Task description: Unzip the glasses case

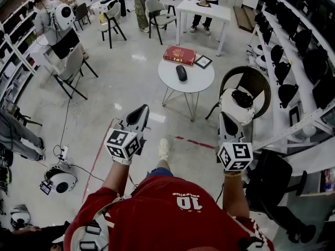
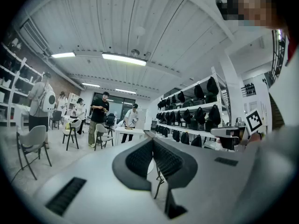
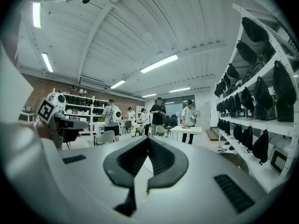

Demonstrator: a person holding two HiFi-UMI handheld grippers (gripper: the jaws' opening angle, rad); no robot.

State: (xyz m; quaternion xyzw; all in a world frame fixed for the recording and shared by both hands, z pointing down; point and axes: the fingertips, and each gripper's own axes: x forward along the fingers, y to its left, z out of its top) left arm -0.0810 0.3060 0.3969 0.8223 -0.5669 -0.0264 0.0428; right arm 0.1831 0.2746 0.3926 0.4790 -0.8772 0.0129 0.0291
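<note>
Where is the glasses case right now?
In the head view, upper centre, the glasses case lies on the round white table, just below the red book and left of the small dark frame.

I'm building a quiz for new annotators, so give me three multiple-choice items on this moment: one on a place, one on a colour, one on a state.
1. Where does the black glasses case lie?
A. on the floor
B. on the round white table
C. on a wall shelf

2. What colour is the book beside it?
A. blue
B. green
C. red

3. How do the left tongs stand?
A. shut and empty
B. wide open
C. shut on the case

Answers: B, since the head view shows the case on the tabletop; C, since the book's cover is red; A, since the left gripper view shows the jaws meeting with nothing between them.
</note>
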